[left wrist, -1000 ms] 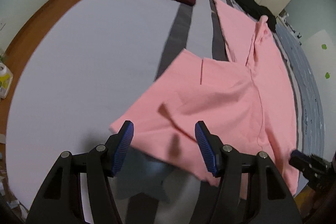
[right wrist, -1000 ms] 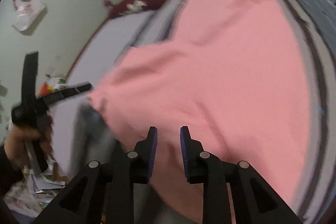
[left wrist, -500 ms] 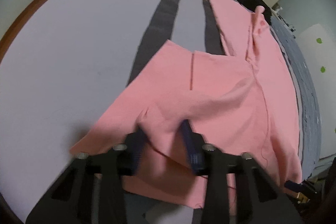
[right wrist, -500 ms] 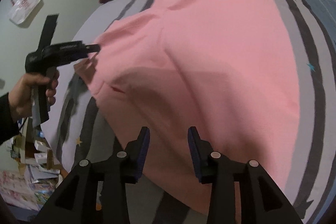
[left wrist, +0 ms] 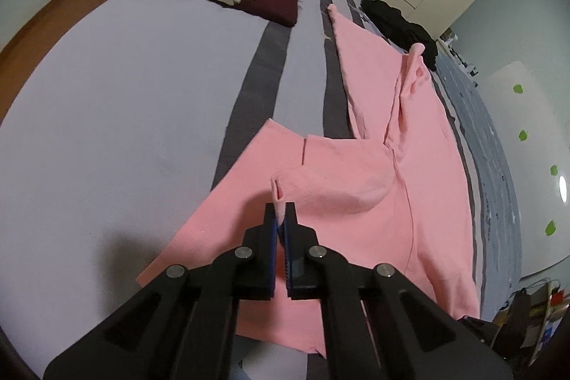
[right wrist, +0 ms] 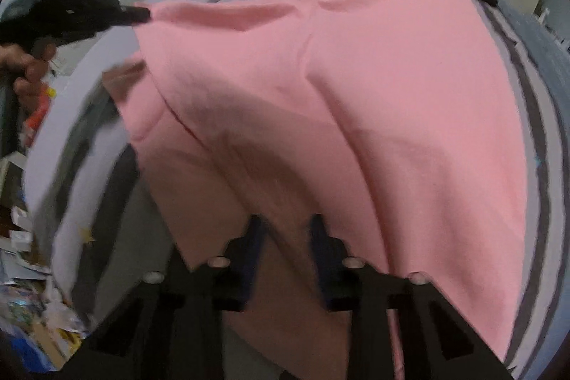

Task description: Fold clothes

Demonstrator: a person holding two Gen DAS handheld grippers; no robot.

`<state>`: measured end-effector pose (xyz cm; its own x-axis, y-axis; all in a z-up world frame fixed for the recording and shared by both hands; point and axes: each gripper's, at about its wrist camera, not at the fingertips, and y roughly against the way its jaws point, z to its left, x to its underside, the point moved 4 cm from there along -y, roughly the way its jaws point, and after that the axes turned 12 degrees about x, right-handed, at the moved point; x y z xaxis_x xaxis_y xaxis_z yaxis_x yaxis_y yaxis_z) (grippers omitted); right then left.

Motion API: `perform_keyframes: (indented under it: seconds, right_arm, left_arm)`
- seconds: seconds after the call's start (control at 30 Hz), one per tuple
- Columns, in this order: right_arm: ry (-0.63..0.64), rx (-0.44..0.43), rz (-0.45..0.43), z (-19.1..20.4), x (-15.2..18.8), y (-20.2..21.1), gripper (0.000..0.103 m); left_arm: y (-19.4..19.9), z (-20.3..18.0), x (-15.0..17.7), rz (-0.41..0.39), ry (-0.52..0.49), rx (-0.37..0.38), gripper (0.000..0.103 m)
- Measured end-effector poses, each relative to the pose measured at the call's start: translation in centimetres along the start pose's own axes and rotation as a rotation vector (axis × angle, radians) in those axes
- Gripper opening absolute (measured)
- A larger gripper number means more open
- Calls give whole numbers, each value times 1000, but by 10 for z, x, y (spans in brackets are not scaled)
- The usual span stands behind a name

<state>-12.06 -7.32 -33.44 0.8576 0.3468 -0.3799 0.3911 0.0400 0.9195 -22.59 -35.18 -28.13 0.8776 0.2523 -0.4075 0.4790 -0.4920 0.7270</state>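
Pink garment (left wrist: 356,187): soft, matte knit; being spread wide over the striped bed (left wrist: 124,102); one folded edge being lifted.
Left hand-held gripper (left wrist: 280,219): blue ribbed pads being pressed together on that pink fold.
Right hand-held gripper (right wrist: 286,237): jaws being held apart above the hem; blurred.

left tool (left wrist: 280,214) closed on pink garment (left wrist: 356,187) sleeve, lifting it, right tool (right wrist: 286,230) lowered
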Motion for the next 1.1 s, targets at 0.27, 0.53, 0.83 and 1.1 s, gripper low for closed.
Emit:
perform_keyframes:
  seconds: [0.27, 0.53, 0.83, 1.1]
  right_arm:
    - [-6, -34, -26, -1, 0, 18, 6]
    - [-6, -90, -59, 9, -2, 44, 6]
    - [-48, -172, -67, 25, -12, 60, 6]
    - [-31, -194, -15, 48, -3, 44, 6]
  left_arm:
    - [3, 7, 8, 4, -11, 4, 2]
    - [32, 4, 4, -26, -60, 9, 2]
    - [65, 19, 0, -59, -47, -25, 1]
    - [60, 43, 16, -18, -27, -93, 1]
